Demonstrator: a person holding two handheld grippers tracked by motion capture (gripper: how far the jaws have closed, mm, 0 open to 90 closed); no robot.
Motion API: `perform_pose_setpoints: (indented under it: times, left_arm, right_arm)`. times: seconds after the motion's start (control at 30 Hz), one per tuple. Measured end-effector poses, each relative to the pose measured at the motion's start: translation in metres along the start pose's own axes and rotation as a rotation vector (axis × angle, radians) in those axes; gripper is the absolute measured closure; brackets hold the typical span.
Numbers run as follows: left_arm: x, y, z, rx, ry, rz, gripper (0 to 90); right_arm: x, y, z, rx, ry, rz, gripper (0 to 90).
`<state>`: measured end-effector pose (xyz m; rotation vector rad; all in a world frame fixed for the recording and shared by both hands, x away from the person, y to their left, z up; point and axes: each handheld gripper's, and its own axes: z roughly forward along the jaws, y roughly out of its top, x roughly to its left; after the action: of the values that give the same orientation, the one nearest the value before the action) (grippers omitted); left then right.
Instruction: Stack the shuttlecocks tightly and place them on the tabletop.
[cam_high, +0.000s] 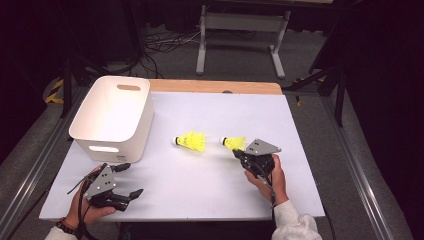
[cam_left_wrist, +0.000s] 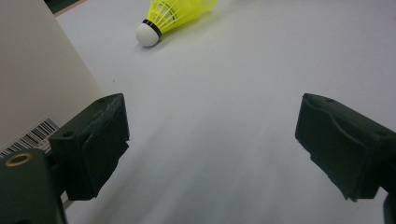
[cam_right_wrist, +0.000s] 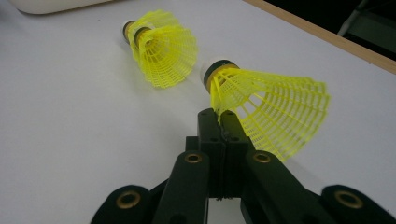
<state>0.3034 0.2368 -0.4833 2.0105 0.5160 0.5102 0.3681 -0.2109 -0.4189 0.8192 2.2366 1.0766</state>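
Observation:
Two yellow shuttlecocks with white corks lie on the white table (cam_high: 200, 190). My right gripper (cam_high: 239, 154) (cam_right_wrist: 218, 115) is shut, its jaw tips pinching the skirt of the nearer shuttlecock (cam_high: 234, 143) (cam_right_wrist: 271, 109) just behind the cork. The other shuttlecock (cam_high: 191, 141) (cam_right_wrist: 161, 49) (cam_left_wrist: 175, 14) rests a little to the left, free of both grippers. At the table's front left my left gripper (cam_high: 130, 180) (cam_left_wrist: 210, 135) is held wide open with nothing between its jaws, beside the white bin (cam_high: 137, 130) (cam_left_wrist: 32, 79).
The white bin stands at the left of the table, with handle slots and a barcode label low on its wall. A wooden strip (cam_high: 215, 86) runs along the far edge. A metal frame (cam_high: 240, 30) and cables lie on the floor beyond.

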Motion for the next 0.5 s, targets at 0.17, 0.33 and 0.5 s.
perform_pose_setpoints:
  times: [0.17, 0.33, 0.5]
  left_arm:
    - [0.000, 0.000, 0.000, 0.003, 0.004, 0.005, 10.8]
    - [0.000, 0.000, 0.001, 0.003, -0.001, 0.003, 10.9]
    - [-0.001, 0.000, 0.002, 0.006, -0.001, 0.002, 10.9]
  right_arm:
    - [0.002, 0.001, -0.001, -0.005, 0.031, -0.020, 90.0]
    - [0.007, 0.002, 0.000, -0.007, 0.063, -0.044, 90.0]
    - [0.012, 0.003, 0.005, -0.009, 0.111, -0.068, 90.0]
